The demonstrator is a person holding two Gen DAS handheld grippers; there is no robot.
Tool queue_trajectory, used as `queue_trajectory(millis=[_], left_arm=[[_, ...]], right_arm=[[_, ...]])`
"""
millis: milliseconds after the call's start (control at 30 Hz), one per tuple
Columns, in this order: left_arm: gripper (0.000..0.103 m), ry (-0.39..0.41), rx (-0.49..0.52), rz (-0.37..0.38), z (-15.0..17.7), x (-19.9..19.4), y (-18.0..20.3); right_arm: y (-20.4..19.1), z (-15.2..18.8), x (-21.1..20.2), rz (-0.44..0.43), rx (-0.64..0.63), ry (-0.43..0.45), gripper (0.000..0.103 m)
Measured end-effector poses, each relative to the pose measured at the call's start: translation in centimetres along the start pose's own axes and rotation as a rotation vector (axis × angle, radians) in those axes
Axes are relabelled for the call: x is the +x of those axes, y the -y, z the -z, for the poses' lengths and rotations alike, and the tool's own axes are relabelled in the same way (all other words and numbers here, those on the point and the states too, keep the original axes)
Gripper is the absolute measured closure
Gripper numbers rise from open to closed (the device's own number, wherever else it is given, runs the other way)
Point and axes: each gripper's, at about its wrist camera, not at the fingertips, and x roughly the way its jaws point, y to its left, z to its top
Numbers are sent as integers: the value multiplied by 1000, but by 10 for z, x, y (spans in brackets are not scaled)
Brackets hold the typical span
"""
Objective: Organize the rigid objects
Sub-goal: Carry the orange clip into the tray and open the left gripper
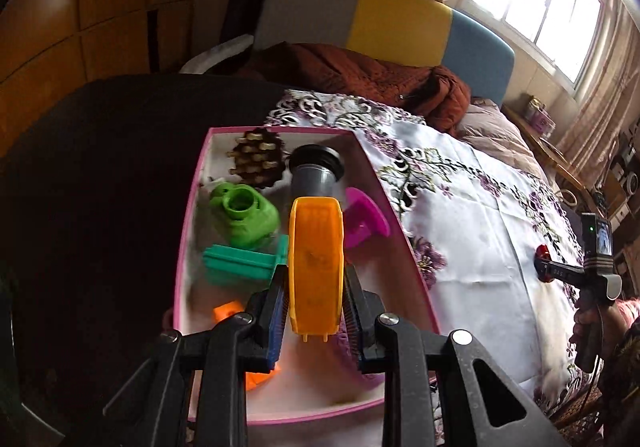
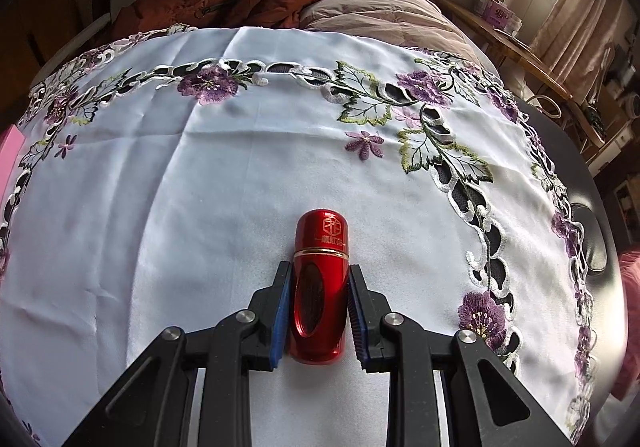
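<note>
Left tool [image 1: 316, 287] is pinching an orange plastic piece [image 1: 316, 263] above the pink box [image 1: 400, 231] (green, teal and magenta bits already inside). Right tool [image 2: 318, 299] is clamped on a red metal capsule [image 2: 319, 287], down on the embroidered cloth [image 2: 200, 187] covering the counter.

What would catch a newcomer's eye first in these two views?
In the left wrist view, an orange plastic piece clamped in the left gripper, above a pink-rimmed box of bright plastic parts. In the right wrist view, a shiny red capsule-shaped container gripped by the right gripper over the white embroidered tablecloth.
</note>
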Motion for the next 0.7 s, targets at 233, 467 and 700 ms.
queue_trajectory(millis=[233, 467, 700], left_arm=[[78, -32, -66, -11, 3, 3, -25], [78, -104, -101, 83, 4, 21, -10], [78, -145, -49, 10, 17, 38, -7]], right_arm=[[-1, 0, 0, 6, -9, -2, 77], [-1, -1, 0, 6, -10, -4, 77], [-2, -1, 0, 10, -17, -5, 77]])
